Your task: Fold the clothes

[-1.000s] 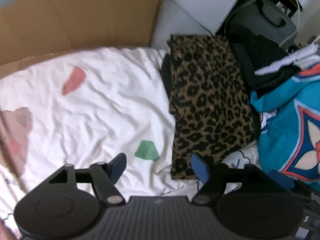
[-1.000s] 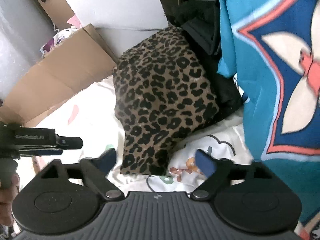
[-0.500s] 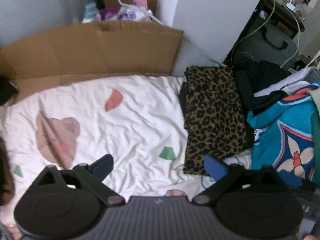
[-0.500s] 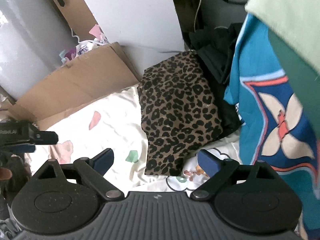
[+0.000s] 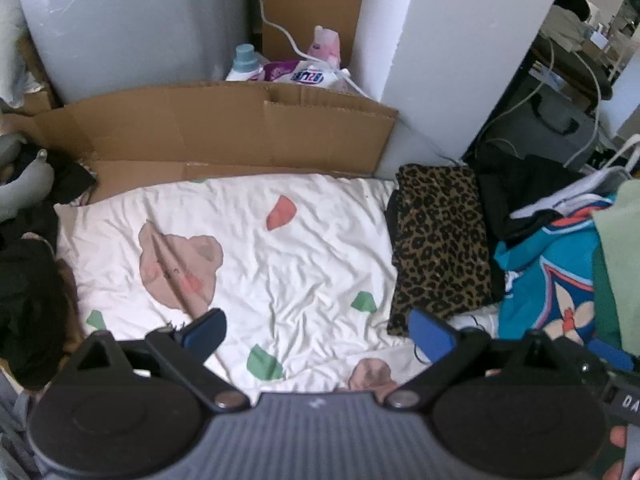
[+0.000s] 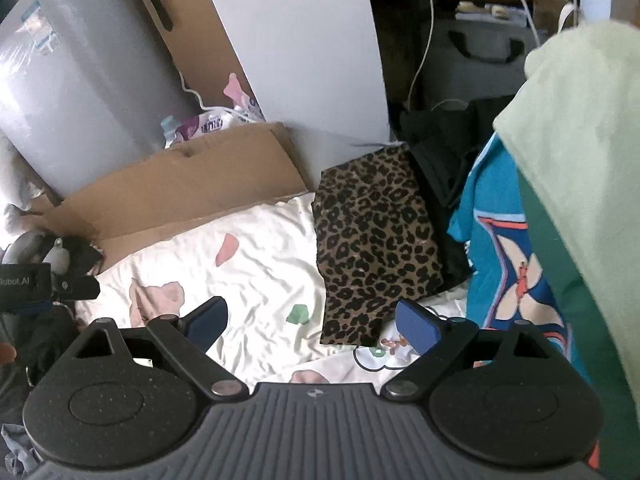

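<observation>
With both the left gripper [image 5: 316, 334] and right gripper [image 6: 310, 322] empty, jaws apart, reaching for the heaped teal shirt [image 6: 504, 264] could topple the folded leopard-print garment [image 6: 376, 248] beside it.

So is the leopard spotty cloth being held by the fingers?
No, the leopard cloth lies folded on the white sheet, and the open left gripper holds nothing.

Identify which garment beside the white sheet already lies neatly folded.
The leopard-print garment: a flat, straight-edged rectangle at the sheet's right edge. The teal patterned garment and black clothing beside it lie crumpled.
</observation>
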